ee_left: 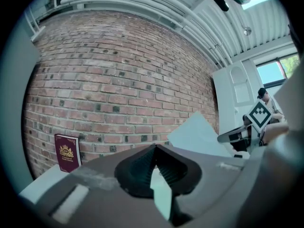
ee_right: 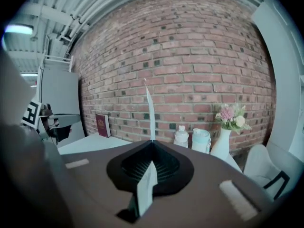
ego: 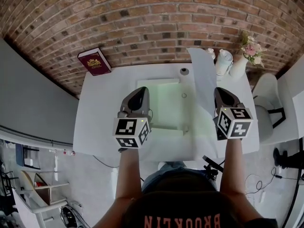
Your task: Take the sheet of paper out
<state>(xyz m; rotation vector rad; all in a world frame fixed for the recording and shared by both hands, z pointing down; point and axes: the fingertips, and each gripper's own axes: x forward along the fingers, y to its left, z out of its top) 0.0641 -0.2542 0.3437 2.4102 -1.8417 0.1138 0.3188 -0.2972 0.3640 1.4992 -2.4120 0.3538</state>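
The white sheet of paper stands lifted over the table's right half, and my right gripper is shut on its near edge. In the right gripper view the sheet shows edge-on, rising from the closed jaws of the right gripper. A pale green clear folder lies across the middle of the white table. My left gripper is at the folder's left side. In the left gripper view a pale edge of the folder is pinched in the left gripper, and the raised sheet shows to the right.
A maroon book leans on the brick wall at the back left. Two white bottles and a vase of flowers stand at the back right. A small round object lies behind the folder. A white chair is right of the table.
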